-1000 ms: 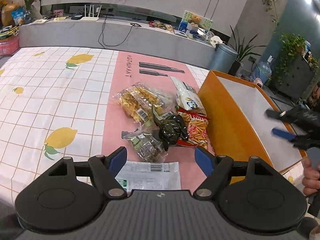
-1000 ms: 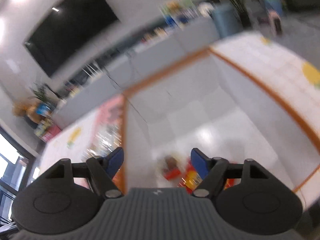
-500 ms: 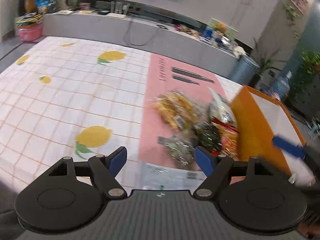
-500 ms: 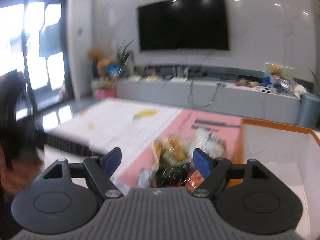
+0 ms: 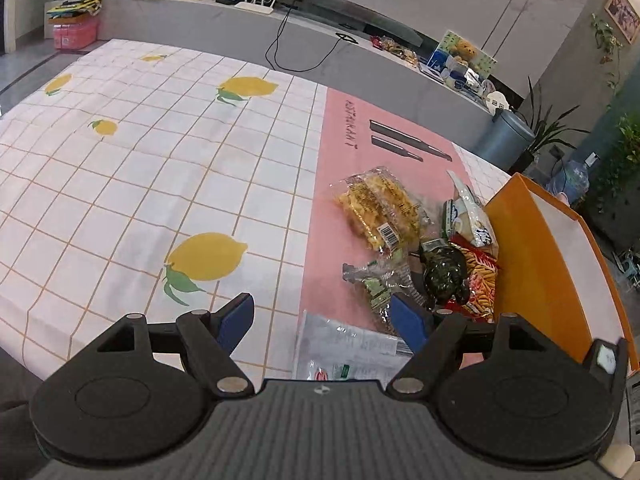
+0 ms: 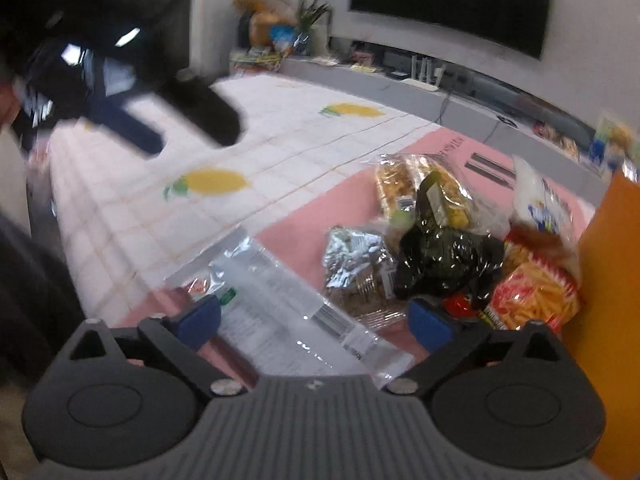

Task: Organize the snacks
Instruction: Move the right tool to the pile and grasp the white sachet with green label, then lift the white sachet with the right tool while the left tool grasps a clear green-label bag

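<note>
Several snack packs lie in a heap on the pink mat [image 5: 352,184]: a yellow pack [image 5: 378,210], a white pack [image 5: 468,212], a red fries pack [image 5: 480,280], a dark green pack [image 5: 444,272], a silvery pack [image 5: 378,284] and a flat clear pack [image 5: 348,350]. My left gripper [image 5: 324,322] is open and empty above the table's near edge. My right gripper [image 6: 316,318] is open and empty, low over the clear pack [image 6: 280,292], with the dark green pack [image 6: 448,256] and fries pack [image 6: 536,292] just ahead. The left gripper [image 6: 136,128] shows blurred at upper left.
An orange box [image 5: 532,268] with a white inside stands right of the heap; its wall [image 6: 616,264] shows in the right wrist view. A lemon-print cloth [image 5: 160,160] covers the table to the left. A grey sideboard [image 5: 280,40] runs behind.
My right gripper has swung out of the orange box to the left and come down over the snack heap. My left gripper has drifted left, away from the heap.
</note>
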